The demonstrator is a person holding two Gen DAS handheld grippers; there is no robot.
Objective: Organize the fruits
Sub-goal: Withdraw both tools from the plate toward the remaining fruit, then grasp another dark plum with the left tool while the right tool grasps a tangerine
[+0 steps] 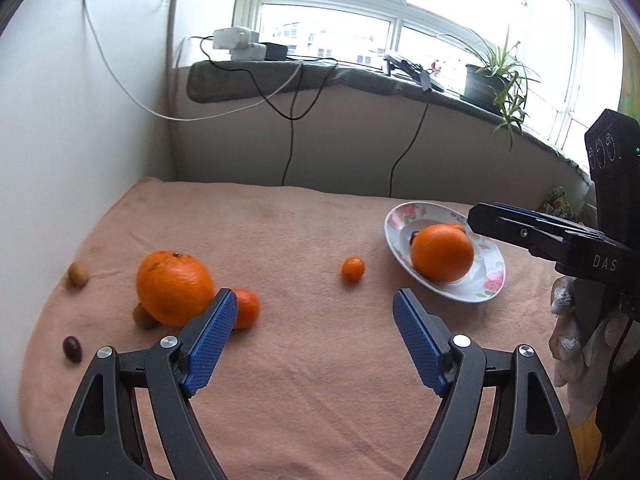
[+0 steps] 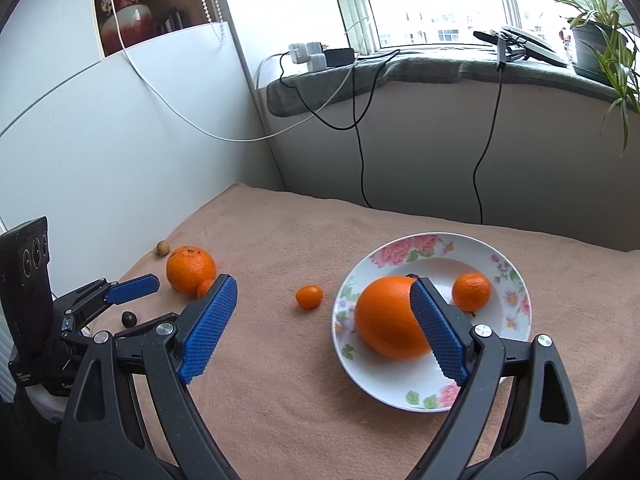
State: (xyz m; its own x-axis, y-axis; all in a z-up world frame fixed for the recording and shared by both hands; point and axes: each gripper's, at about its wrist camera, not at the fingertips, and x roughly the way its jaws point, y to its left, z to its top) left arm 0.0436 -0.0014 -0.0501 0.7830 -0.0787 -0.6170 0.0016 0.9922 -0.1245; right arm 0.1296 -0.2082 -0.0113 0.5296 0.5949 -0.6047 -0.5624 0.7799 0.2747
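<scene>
The left gripper [image 1: 314, 304] hangs with its jaws spread wide and nothing between them, above the near part of the peach blanket [image 1: 304, 380] that covers the table. Just past its left pad sits a small mandarin [image 1: 246, 308], touching a large orange [image 1: 174, 286]; a brownish small fruit [image 1: 142, 317] is tucked against that orange's near-left side. A dark small fruit [image 1: 72, 349] lies toward the left edge, and a tan one [image 1: 78, 275] farther back along the same edge. A kumquat [image 1: 353, 269] rests alone mid-blanket, between the loose group and the floral plate [image 1: 486, 292] near the right edge. The right gripper [image 2: 323, 292] is likewise wide apart and empty, hovering over the plate's near-left rim. On the plate [image 2: 384, 384] sit a big orange [image 2: 386, 318], a smaller mandarin [image 2: 471, 291] behind it, and a dark bit mostly hidden. Beyond the far edge, cables [image 2: 362, 152] hang from the windowsill [image 2: 420, 70], where a potted plant [image 2: 600, 36] stands.
</scene>
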